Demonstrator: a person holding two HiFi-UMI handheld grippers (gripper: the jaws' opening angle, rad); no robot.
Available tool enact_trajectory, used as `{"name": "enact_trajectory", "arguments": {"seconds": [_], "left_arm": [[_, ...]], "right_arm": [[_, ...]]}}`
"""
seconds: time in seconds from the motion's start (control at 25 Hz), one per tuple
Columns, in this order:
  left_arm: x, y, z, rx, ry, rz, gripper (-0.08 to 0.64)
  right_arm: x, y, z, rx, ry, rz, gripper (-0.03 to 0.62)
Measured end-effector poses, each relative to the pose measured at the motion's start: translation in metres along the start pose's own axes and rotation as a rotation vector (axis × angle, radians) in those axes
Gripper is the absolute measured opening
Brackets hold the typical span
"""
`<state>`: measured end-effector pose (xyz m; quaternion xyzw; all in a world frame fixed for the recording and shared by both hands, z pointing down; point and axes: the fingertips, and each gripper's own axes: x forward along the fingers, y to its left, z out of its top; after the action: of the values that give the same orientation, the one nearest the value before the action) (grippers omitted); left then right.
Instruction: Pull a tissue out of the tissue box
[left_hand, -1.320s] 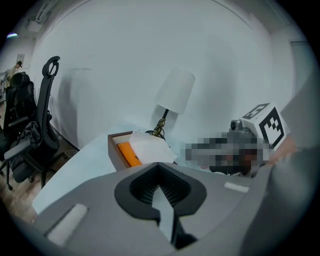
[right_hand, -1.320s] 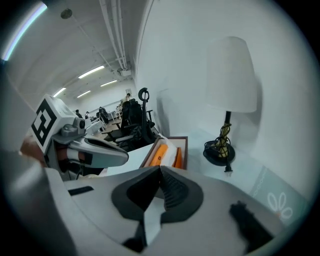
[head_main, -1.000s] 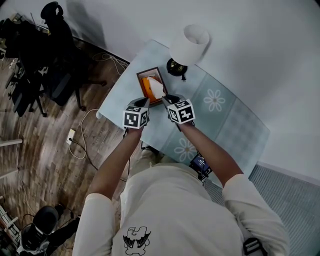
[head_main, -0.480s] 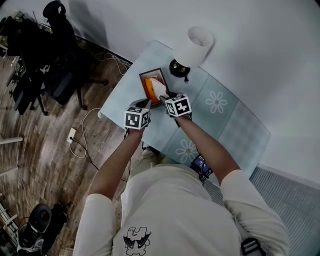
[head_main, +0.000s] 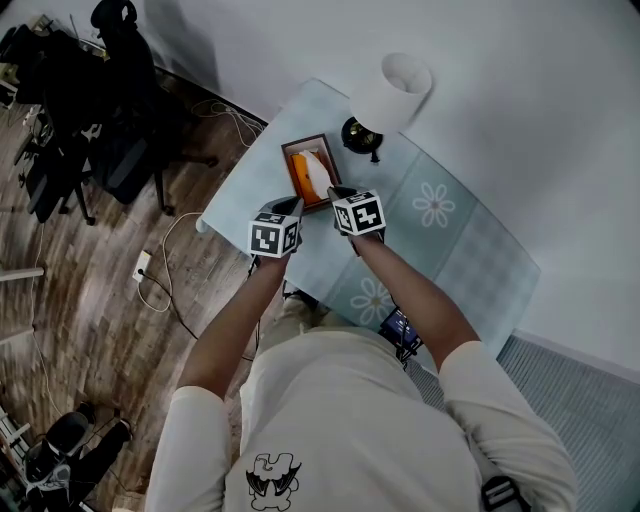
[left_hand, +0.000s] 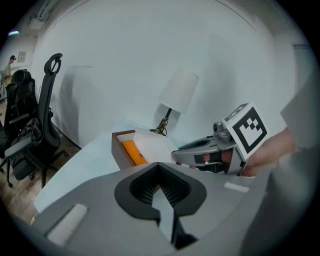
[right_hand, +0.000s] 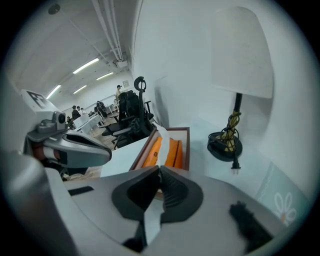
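The right tongs (right_hand: 160, 169) are pinched narrow, tips together. In the right gripper view a white fold of the tissue (right_hand: 161, 134) runs down from the box straight into the seam between the tips, so they look closed on its near edge. The left tongs (left_hand: 158, 167) are also drawn together, with nothing between them. They hang just in front of the tissue box (right_hand: 187, 145), short of its near wall and beside the right gripper.

The tissue is still in the box. Most of it lies over the orange pack inside the brown wooden frame, with only the free corner reaching toward the right tongs. The box stands near the far left corner of the pale blue table (head_main: 450, 250), close beside a lamp (head_main: 392, 92) with a white shade.

A second ago the tissue stood as a tall white peak with the right tongs just short of it. Now that gripper has edged up to the box and the peak looks pressed lower. The catch therefore appears made. What is left is a steady lift up and away. The box may need steadying, since nothing holds it down.
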<state>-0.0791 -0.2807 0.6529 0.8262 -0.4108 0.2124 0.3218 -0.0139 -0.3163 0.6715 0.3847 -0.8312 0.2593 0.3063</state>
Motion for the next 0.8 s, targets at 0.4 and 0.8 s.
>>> {"name": "enact_trajectory", "arguments": {"seconds": [0.4, 0.8], "left_arm": [[-0.021, -0.028, 0.000, 0.025, -0.033, -0.038, 0.006], [-0.057, -0.057, 0.020, 0.156, -0.122, -0.044, 0.006]], "right_arm": [[-0.045, 0.030, 0.014, -0.048, -0.086, 0.042, 0.014], [-0.105, 0.058, 0.024, -0.036, -0.215, 0.061, 0.014]]}}
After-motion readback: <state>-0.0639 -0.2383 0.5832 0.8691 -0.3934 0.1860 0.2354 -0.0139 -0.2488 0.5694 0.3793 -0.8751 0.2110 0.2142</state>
